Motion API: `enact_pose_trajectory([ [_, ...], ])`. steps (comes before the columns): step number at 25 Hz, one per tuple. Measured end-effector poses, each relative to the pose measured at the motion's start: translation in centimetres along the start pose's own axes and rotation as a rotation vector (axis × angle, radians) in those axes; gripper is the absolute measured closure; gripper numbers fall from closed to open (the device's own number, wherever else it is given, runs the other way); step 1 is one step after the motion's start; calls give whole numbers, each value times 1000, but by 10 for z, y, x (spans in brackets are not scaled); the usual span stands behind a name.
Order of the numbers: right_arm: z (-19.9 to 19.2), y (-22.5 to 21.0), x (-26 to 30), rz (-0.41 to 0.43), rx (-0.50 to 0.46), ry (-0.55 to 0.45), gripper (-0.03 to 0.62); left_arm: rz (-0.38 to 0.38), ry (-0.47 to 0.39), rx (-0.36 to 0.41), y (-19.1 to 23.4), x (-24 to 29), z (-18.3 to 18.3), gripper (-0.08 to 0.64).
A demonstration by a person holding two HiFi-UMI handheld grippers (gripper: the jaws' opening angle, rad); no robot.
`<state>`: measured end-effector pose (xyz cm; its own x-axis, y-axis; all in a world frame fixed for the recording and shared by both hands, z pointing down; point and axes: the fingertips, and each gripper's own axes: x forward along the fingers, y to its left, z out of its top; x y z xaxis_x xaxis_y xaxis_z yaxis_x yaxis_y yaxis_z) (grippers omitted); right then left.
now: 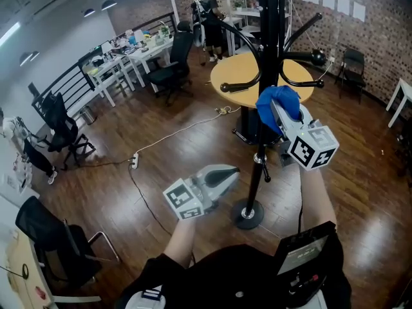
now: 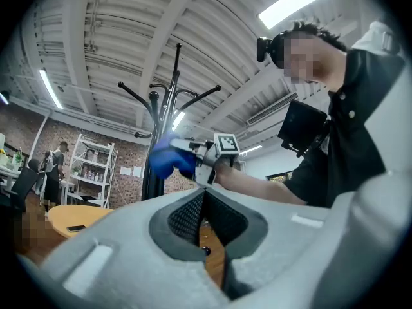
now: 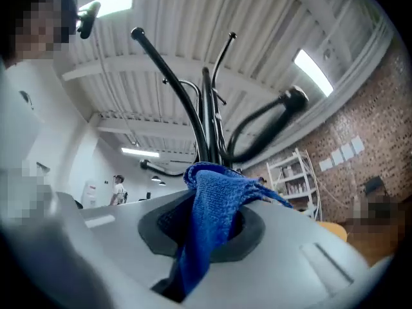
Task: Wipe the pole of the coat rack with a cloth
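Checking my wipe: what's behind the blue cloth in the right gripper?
The coat rack's black pole stands directly behind the blue cloth; the stretch it covers is hidden.

left gripper (image 1: 226, 176): low, jaws together | right gripper (image 1: 277, 113): raised, jaws clamping cloth (image 1: 280, 98)

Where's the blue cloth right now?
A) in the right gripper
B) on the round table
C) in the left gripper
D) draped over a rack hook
A: the blue cloth is pinched between the jaws of the right gripper, which holds it up by the coat rack pole. The left gripper is shut on nothing.
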<state>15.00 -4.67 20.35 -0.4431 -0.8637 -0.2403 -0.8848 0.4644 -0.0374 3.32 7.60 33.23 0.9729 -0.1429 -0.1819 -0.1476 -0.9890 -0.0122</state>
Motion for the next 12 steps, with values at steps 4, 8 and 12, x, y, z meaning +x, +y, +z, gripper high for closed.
enact_pose_trajectory([
  [4,53,8,8,-21,-123,-94,551,-1,0,3,-2,0,0,563],
  [8,68,9,8,-51,-157,-152,551,3,-3,3,-1,-1,1,563],
  [12,22,4,5,-46,-99,-8,552,6,-5,0,-2,-5,2,563],
])
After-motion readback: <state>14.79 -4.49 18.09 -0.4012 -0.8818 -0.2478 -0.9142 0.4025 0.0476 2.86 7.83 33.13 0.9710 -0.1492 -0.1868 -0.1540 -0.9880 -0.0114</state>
